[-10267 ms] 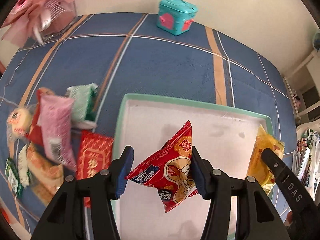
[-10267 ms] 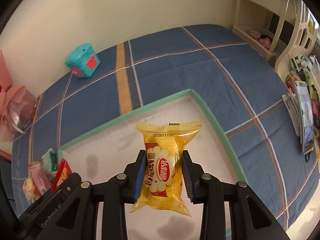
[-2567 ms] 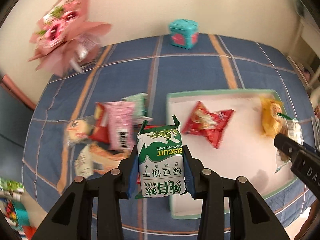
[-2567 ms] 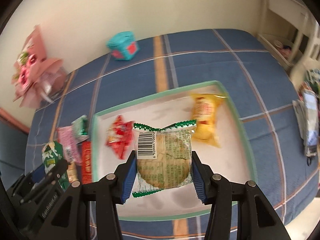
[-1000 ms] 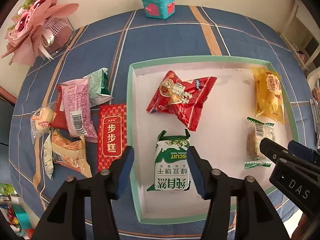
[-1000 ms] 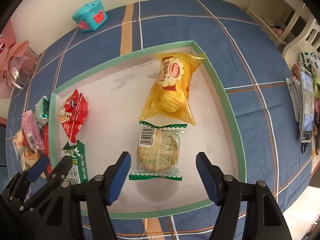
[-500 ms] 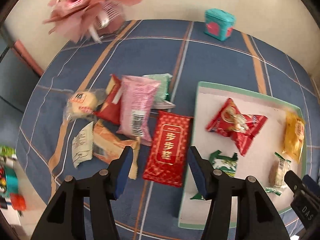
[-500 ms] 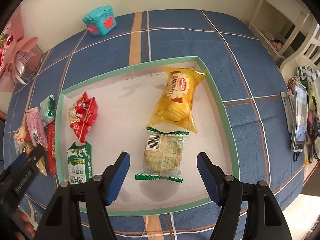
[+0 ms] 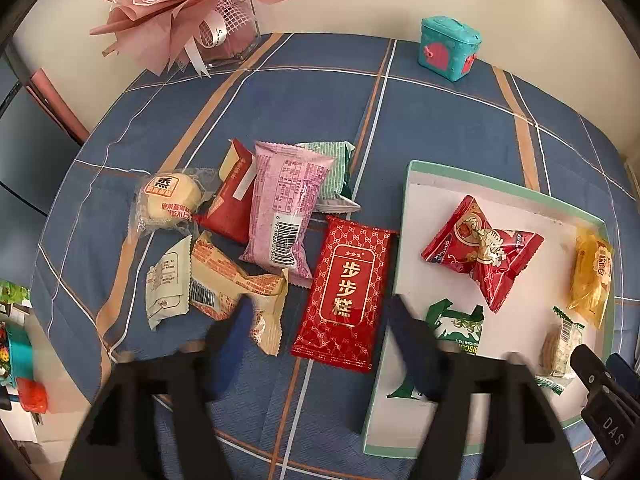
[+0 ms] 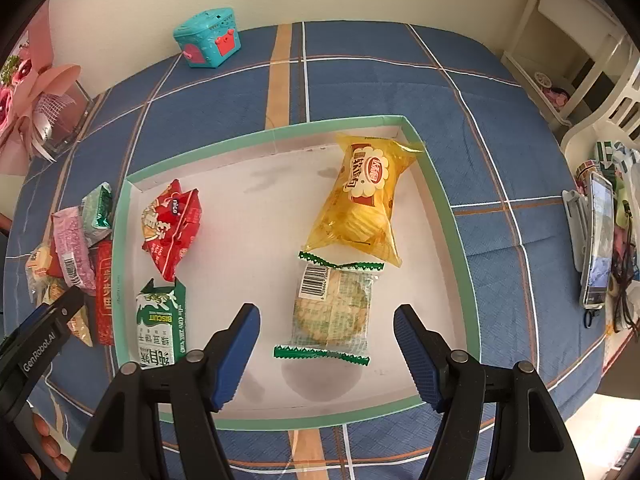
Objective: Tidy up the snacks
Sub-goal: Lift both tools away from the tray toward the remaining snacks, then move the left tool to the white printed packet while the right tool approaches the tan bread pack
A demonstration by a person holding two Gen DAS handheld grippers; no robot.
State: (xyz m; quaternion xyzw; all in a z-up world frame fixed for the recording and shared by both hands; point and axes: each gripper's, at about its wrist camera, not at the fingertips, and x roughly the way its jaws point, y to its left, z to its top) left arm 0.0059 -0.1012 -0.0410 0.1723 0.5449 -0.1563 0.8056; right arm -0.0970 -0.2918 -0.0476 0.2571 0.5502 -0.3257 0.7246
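Observation:
A green-rimmed white tray (image 9: 405, 240) (image 10: 264, 136) holds a red triangular pack (image 9: 480, 248), a green biscuit pack (image 10: 160, 324), a yellow pack (image 10: 360, 200) and a clear cracker pack (image 10: 332, 308). Left of the tray lie loose snacks: a flat red pack (image 9: 344, 292), a pink pack (image 9: 284, 208), an orange pack (image 9: 232, 280) and a bun (image 9: 170, 200). My left gripper (image 9: 320, 320) hovers over the flat red pack, blurred, its jaws opening with nothing pressed between them. Above the cracker pack, my right gripper (image 10: 326, 320) stands open and empty.
A teal toy box (image 9: 448, 46) and a pink bouquet in a glass vase (image 9: 192, 0) stand at the back of the blue checked cloth. A phone on a stand (image 10: 598, 240) and a white shelf (image 10: 560, 40) are off the right edge.
My left gripper has swung left from above the green biscuit pack in the tray to above the flat red pack, and its jaws have widened. The right gripper has barely moved.

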